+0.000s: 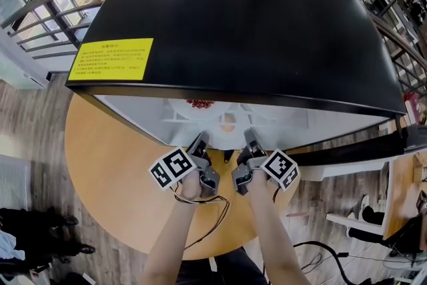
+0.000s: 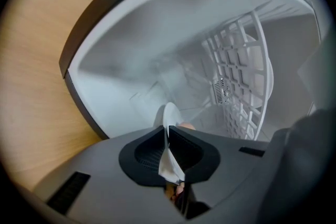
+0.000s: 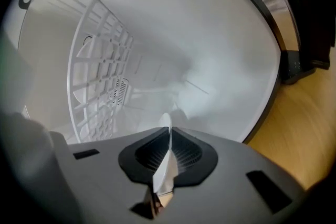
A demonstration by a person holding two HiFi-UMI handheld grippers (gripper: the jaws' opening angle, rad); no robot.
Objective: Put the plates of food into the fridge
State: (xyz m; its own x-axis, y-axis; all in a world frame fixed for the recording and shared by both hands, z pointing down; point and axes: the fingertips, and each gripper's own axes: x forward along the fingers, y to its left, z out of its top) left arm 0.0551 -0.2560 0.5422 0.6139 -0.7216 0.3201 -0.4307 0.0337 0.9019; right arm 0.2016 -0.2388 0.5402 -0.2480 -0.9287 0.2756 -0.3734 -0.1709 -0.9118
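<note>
As seen from the head view, a black box-shaped fridge [image 1: 240, 17] with a yellow rectangular label [image 1: 111, 59] on its top stands on the far part of a round wooden tabletop [image 1: 113, 163], its white inside open toward the near edge. The left gripper [image 1: 199, 141] and the right gripper [image 1: 251, 138] reach side by side into the mouth of the fridge, each with a cube of square markers behind it. Between them sits a white round plate [image 1: 223, 132] at the front edge of the fridge's opening, with a small orange piece of food [image 1: 228, 122] on it. A patch of red food [image 1: 200, 103] lies farther back; whether it shares that plate cannot be told

In the left gripper view, the left gripper [image 2: 167, 152] is clenched on the rim of the plate [image 2: 170, 115], which shows edge-on between the jaws and runs into the fridge. A white plastic grid shelf [image 2: 236, 71] stands to the right, and the tabletop [image 2: 31, 86] shows at the left

In the right gripper view, the right gripper [image 3: 168, 157] grasps the opposite rim of the plate [image 3: 167, 165], again edge-on between closed jaws. The grid shelf [image 3: 102, 76] is at the left, and the tabletop [image 3: 310, 123] at the right
</note>
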